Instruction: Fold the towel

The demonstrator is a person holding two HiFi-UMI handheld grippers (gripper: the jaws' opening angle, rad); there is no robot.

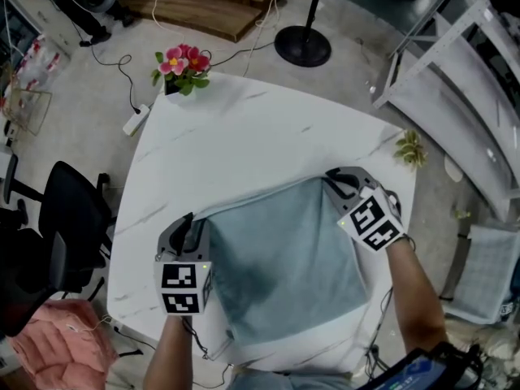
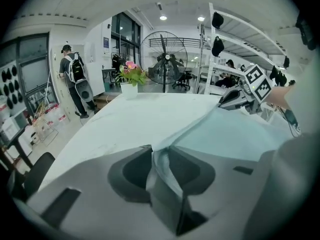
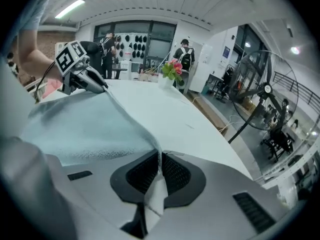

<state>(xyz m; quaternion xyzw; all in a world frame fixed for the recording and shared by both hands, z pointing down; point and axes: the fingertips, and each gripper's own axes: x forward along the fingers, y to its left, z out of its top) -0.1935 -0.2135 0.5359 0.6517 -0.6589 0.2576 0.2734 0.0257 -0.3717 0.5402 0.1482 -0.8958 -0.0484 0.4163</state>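
A pale blue-green towel [image 1: 284,266] lies spread on the white marble table [image 1: 236,128], reaching its near edge. My left gripper [image 1: 193,222] is at the towel's far left corner. In the left gripper view its jaws [image 2: 160,151] stand a little apart, with the corner bunched loosely between them. My right gripper [image 1: 331,179] is at the far right corner, shut on a thin fold of the towel [image 3: 159,184]. The far edge sags between the two grippers, just above the table. Each gripper shows in the other's view: the right gripper [image 2: 235,100] and the left gripper [image 3: 95,84].
A pot of pink flowers [image 1: 183,67] stands at the table's far left corner. A black office chair [image 1: 69,210] and a pink bundle [image 1: 61,340] are left of the table. A fan's round base [image 1: 302,45] sits on the floor beyond, white shelving [image 1: 455,63] to the right.
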